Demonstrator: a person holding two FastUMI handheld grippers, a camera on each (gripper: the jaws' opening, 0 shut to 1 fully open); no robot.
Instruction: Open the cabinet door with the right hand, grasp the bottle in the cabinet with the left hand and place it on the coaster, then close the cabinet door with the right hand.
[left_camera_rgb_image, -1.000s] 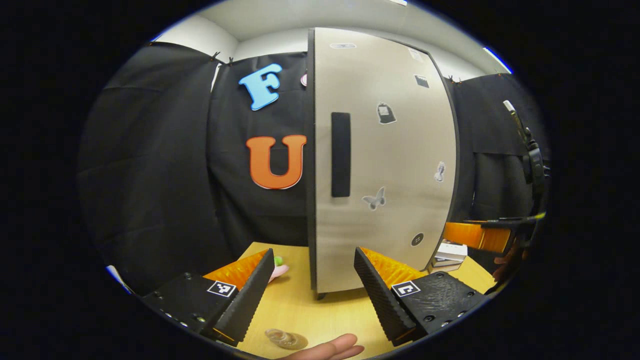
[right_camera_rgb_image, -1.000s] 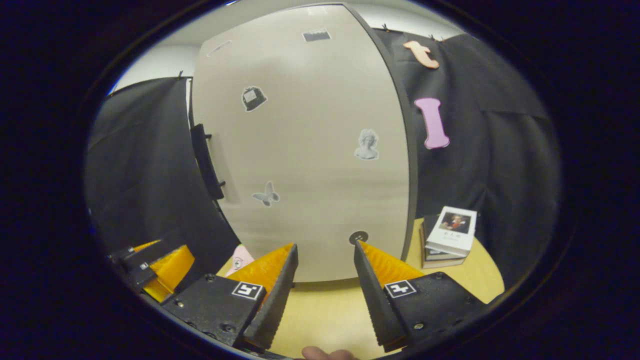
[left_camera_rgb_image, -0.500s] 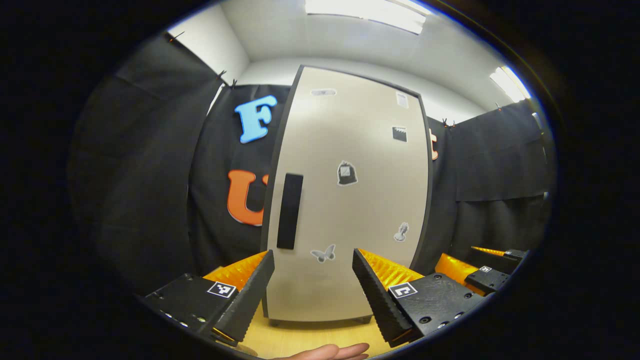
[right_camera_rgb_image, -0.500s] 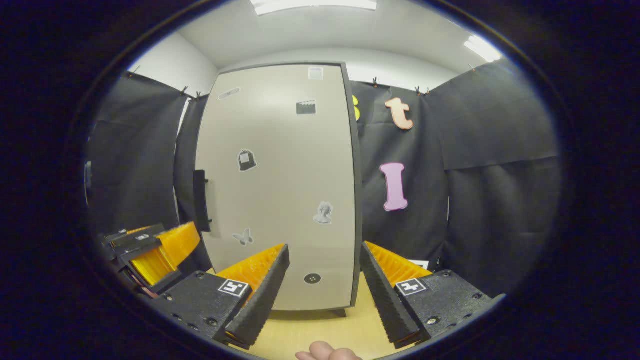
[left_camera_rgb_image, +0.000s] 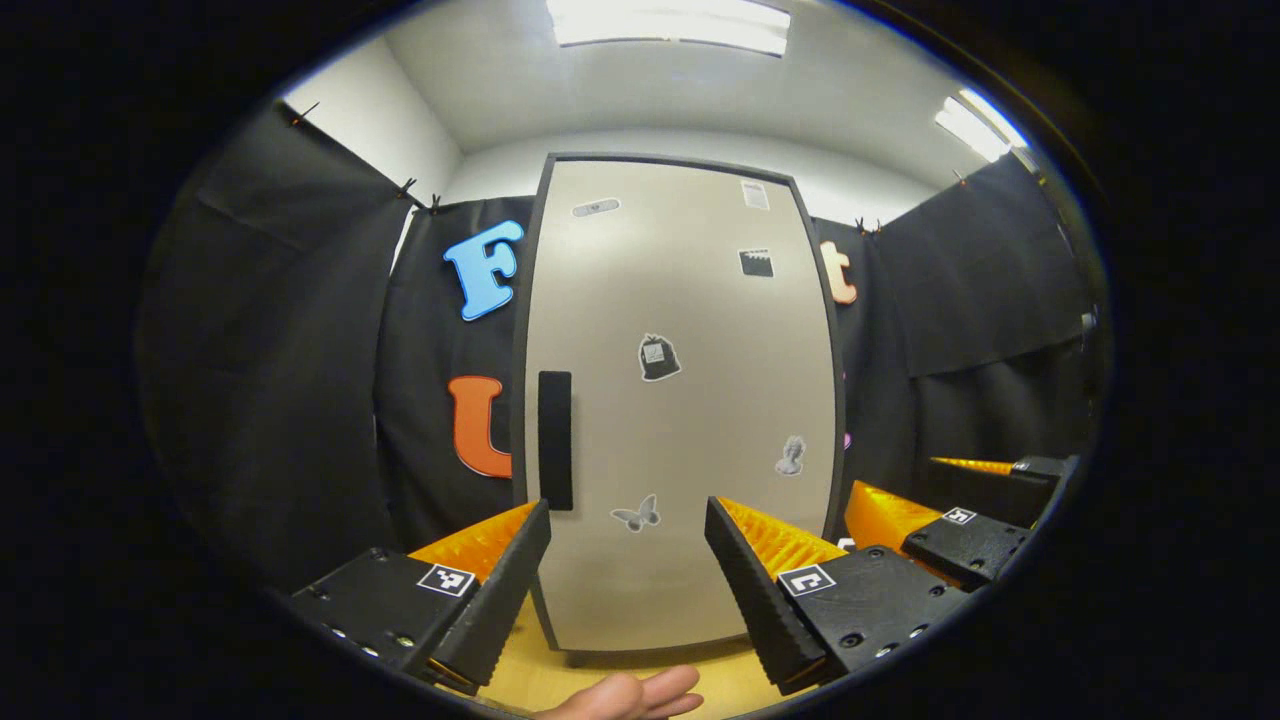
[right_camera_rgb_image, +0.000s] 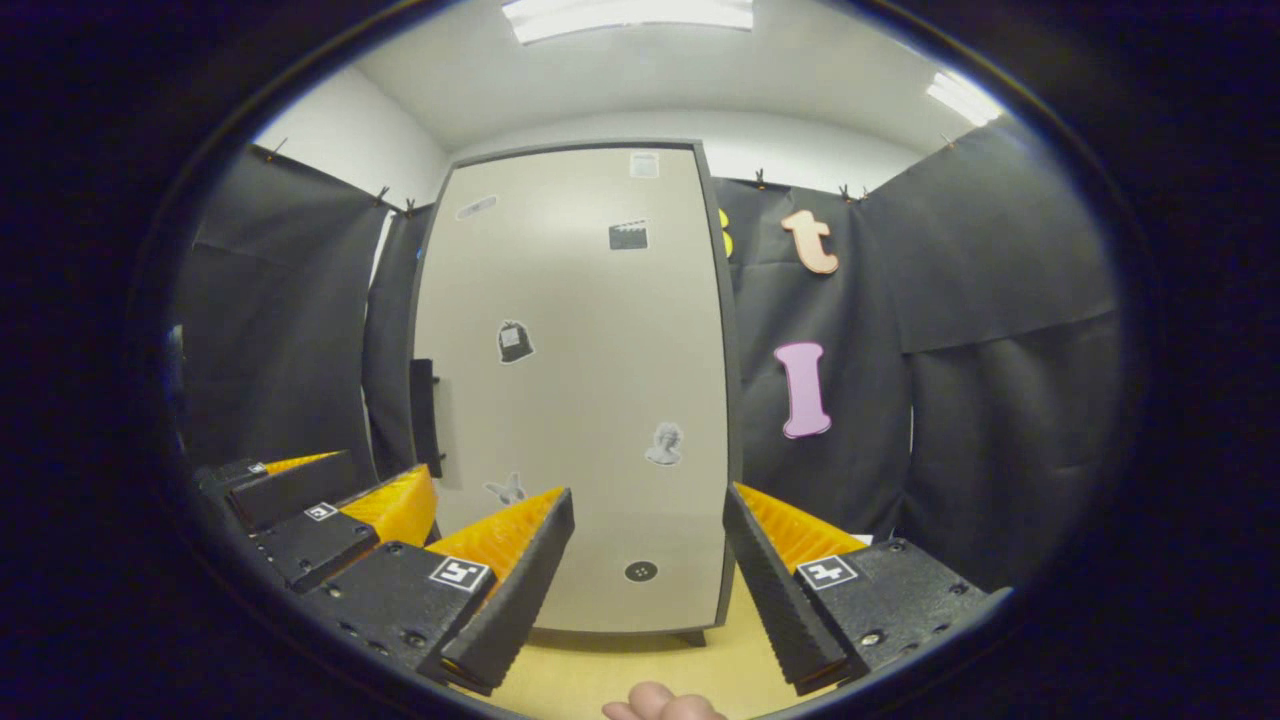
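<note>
A tall cabinet with a beige door (left_camera_rgb_image: 680, 400) stands shut on the wooden table (left_camera_rgb_image: 560, 680), straight ahead of me. Its dark vertical handle (left_camera_rgb_image: 555, 440) sits on the door's left edge. My left gripper (left_camera_rgb_image: 625, 590) is open and empty, some way back from the door. In the left gripper view the right gripper (left_camera_rgb_image: 950, 525) shows farther off at the right. In the right gripper view the same door (right_camera_rgb_image: 580, 400) and handle (right_camera_rgb_image: 424, 415) face me, and my right gripper (right_camera_rgb_image: 645, 590) is open and empty. The left gripper (right_camera_rgb_image: 330, 505) shows at its lower left.
Several small stickers dot the door. Black cloth walls close in both sides and the back. A person's fingers (left_camera_rgb_image: 620, 695) reach in at the bottom edge, and a fingertip (right_camera_rgb_image: 660, 705) shows in the right gripper view. A strip of table (right_camera_rgb_image: 600, 680) lies before the cabinet.
Both grippers have pulled back from the cabinet and tilted upward, so the door looks smaller and centred. The clear coaster and the books have left the views. Both stay open.
</note>
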